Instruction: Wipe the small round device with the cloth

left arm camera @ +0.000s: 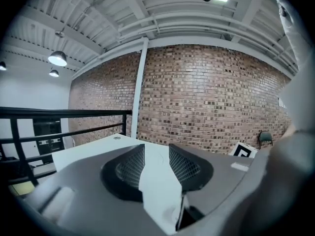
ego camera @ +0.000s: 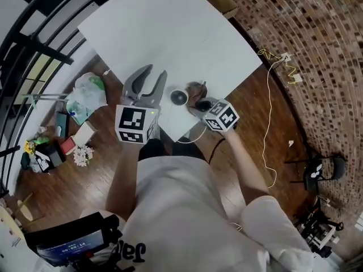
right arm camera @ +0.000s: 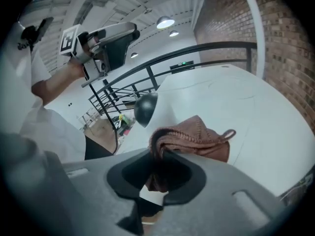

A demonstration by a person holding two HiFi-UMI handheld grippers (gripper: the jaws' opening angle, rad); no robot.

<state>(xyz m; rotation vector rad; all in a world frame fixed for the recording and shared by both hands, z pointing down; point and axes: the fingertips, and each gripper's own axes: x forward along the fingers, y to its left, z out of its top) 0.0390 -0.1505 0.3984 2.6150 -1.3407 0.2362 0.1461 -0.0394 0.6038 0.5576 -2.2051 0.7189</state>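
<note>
Firmly pinched in my right gripper (right arm camera: 160, 154), the cloth (right arm camera: 197, 139) is soft, limp and light, bunched just beside the device (right arm camera: 145, 108) – 1 smooth dark dome near the table (ego camera: 170, 33) edge. It looks slippery, so I'd steady its base. My left gripper (left arm camera: 156, 151) hovers agape, empty.

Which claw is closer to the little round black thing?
Right. The right claw holds the cloth just beside the round device; the left claw hangs open, raised, on its other side.
</note>
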